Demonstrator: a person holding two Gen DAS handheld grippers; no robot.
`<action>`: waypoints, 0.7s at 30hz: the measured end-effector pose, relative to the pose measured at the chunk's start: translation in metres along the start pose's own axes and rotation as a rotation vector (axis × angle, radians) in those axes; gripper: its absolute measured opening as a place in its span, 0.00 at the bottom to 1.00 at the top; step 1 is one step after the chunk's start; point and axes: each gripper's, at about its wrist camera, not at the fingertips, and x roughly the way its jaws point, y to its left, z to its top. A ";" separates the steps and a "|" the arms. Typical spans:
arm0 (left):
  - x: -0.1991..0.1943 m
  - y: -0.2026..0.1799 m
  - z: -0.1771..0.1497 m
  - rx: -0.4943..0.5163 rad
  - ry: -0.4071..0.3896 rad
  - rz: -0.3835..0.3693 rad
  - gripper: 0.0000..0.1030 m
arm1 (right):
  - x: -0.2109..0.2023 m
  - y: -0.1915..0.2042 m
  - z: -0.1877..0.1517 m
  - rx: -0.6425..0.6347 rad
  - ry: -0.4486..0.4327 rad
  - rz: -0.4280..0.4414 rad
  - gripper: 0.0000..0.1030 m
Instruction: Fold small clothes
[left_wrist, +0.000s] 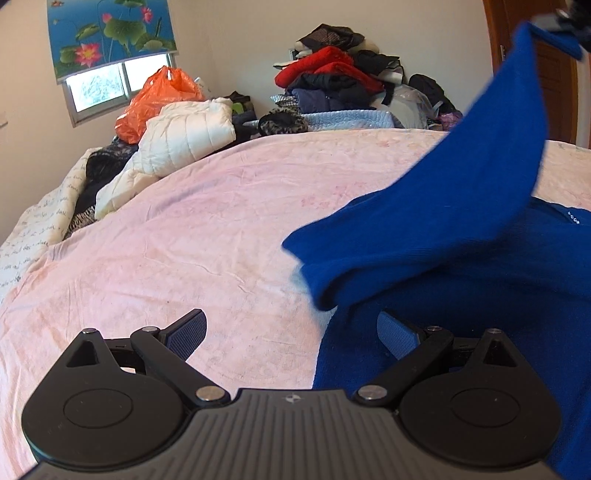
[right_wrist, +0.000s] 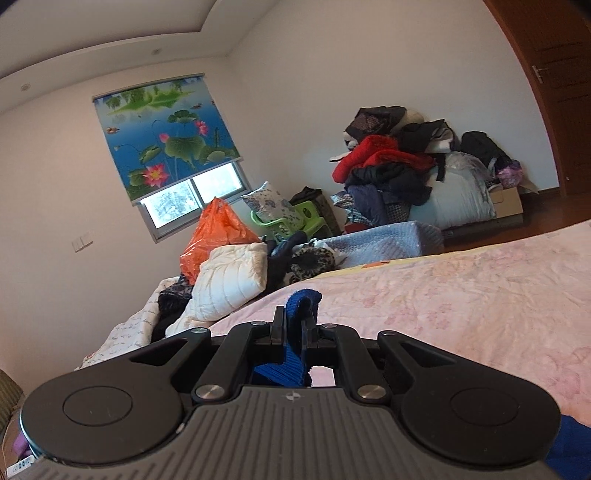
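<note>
Hovering low over pink floral bedspread (left_wrist: 192, 221), L gripper (left_wrist: 291, 332) w/ jaws wide apart, nothing between. Royal-blue knit sweater (left_wrist: 424, 258) lies on bedspread beside it; R gripper (right_wrist: 295, 325) pinches its raised sleeve. Heaped clothes pile (right_wrist: 388, 166) beyond bedspread's far edge.

Our left hand-held gripper (left_wrist: 291, 334) sits low and near, its 2 fingers spread wide apart with nothing between the blue pads (left_wrist: 188, 332). Its left finger hangs over the bed cover, its right finger over blue cloth, and neither pad visibly presses down. Our right hand-held gripper (right_wrist: 294, 325) is raised higher, tilted slightly, and its 2 fingers are drawn close together, pinching a fold of blue fabric that pokes out past the tips. In the left wrist view we see that same gripper at the far right top corner, dark and blurred.
</note>
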 end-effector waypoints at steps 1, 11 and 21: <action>0.001 0.000 0.000 -0.004 0.006 -0.001 0.97 | -0.003 -0.008 -0.002 0.008 -0.004 -0.020 0.10; 0.008 0.001 -0.007 -0.014 0.052 -0.007 0.97 | -0.045 -0.090 -0.036 0.157 -0.013 -0.147 0.10; 0.004 -0.008 -0.012 0.014 0.065 -0.018 0.97 | -0.071 -0.145 -0.087 0.317 0.019 -0.227 0.11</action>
